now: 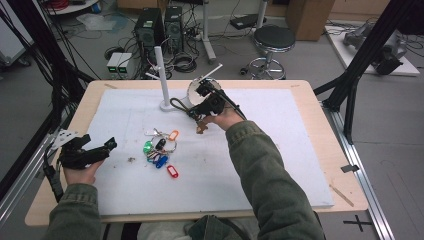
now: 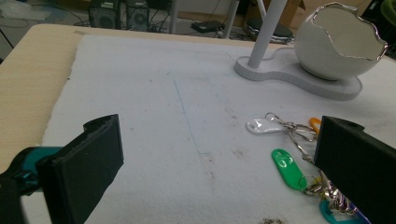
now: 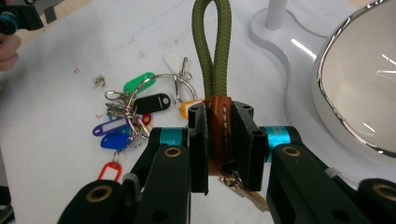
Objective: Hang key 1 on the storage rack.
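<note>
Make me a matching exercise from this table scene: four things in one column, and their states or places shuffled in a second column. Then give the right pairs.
Things:
1. right gripper
2. left gripper
3. bunch of key tags
4. egg-shaped white holder

States or places:
A. lies loose on the white mat
B. jaws apart, nothing between them
C. stands on the base beside the white post
D. jaws shut on the green cord loop

Pairs: 1-D, 2-B, 3-A, 4-C

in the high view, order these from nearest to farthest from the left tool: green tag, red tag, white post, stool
1. Green tag: in the key pile, on its side facing the left tool.
2. Red tag: at the pile's near right edge, a little farther.
3. White post: upright at the back of the white mat.
4. Stool: on the floor beyond the table.
</note>
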Demonstrator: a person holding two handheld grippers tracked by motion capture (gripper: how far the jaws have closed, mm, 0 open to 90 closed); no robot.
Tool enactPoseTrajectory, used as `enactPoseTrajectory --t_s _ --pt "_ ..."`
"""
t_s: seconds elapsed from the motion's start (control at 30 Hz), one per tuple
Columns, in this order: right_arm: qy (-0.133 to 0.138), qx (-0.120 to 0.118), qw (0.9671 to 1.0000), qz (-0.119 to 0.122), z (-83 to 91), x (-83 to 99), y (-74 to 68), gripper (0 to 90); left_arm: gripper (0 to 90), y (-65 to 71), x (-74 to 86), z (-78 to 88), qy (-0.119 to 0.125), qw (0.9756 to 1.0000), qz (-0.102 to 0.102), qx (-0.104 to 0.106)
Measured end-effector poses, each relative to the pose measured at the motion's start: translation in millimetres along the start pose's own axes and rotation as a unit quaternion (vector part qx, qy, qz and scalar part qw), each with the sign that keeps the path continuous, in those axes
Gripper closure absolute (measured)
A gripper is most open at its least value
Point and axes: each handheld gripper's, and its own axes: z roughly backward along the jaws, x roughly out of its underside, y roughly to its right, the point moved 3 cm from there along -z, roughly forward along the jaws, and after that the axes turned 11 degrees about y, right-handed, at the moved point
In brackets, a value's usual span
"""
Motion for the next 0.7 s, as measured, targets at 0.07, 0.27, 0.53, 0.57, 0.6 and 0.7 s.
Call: enactPoseTrajectory --t_s 0.07,0.27,0.53,0.57,0.6,0.7 --pt "0.000 0.000 1.0000 -0.003 0.2 -3.5 -1.2 77.4 1.7 0.1 0.0 -0.1 0.000 1.0000 0.001 0.001" --pt "0.006 -0.006 0.9999 0.007 -1.9 -16.0 -5.6 77.3 1.7 0.4 0.1 -0.4 -0.002 1.0000 0.000 0.003" --pt "0.002 -0.001 0.9999 0.010 -5.0 -27.5 -6.3 77.3 1.8 0.0 0.3 -1.6 -0.001 1.0000 0.004 0.005" --pt "0.001 -0.001 0.9999 0.011 -4.8 -29.4 -6.2 77.3 1.7 0.1 0.3 -1.6 -0.002 1.0000 0.004 0.005" --pt "0.006 -0.003 0.9999 0.014 -4.8 -31.5 -5.4 77.3 1.7 0.1 0.3 -1.6 -0.001 1.0000 0.004 0.005" --pt "0.009 -0.002 0.9999 0.010 -3.4 -37.2 -5.4 77.3 1.7 0.0 0.2 -1.6 0.000 1.0000 0.006 0.004"
